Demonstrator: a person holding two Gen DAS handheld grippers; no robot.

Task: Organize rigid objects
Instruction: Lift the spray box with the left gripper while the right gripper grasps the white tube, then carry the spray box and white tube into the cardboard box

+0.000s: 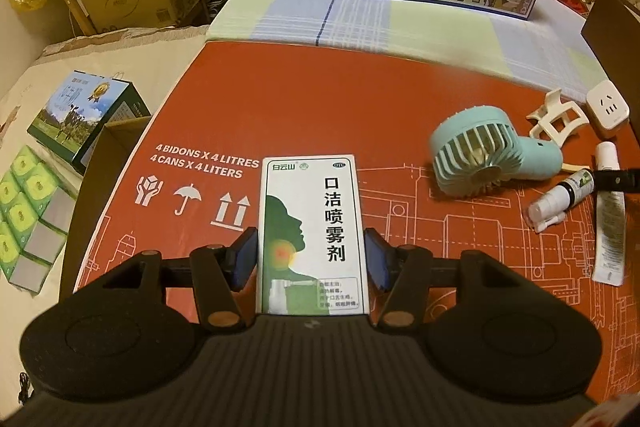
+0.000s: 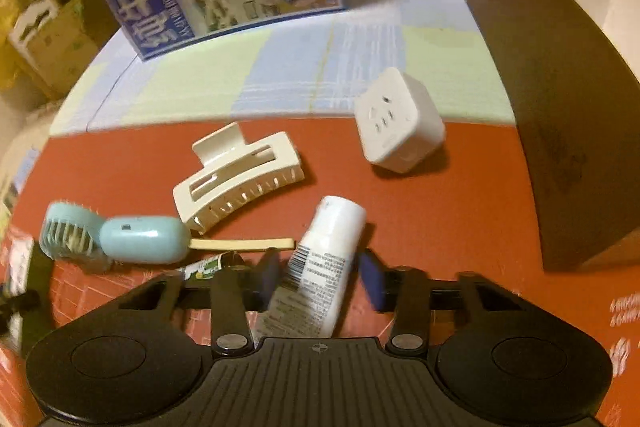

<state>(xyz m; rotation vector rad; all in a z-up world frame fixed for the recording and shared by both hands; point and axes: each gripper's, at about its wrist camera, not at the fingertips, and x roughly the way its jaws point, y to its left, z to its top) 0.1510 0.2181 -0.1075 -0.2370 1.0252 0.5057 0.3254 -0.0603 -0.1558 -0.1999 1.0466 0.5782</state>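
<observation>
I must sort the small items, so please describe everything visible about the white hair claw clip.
The white hair claw clip looks like glossy cream plastic, with rectangular cut-outs, a row of curved teeth and a pinch tab at the back. It lies closed on the red cardboard sheet, between the mint handheld fan and the white socket cube, untouched by either gripper.

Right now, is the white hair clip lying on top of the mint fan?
No. The hair clip lies on the red board beside the fan's handle.

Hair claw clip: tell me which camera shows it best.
The right wrist view. There the cream hair claw clip lies large and near the middle, with its teeth and handles plain. The left wrist view shows it only small, far to the right, beside the white socket cube.
</observation>
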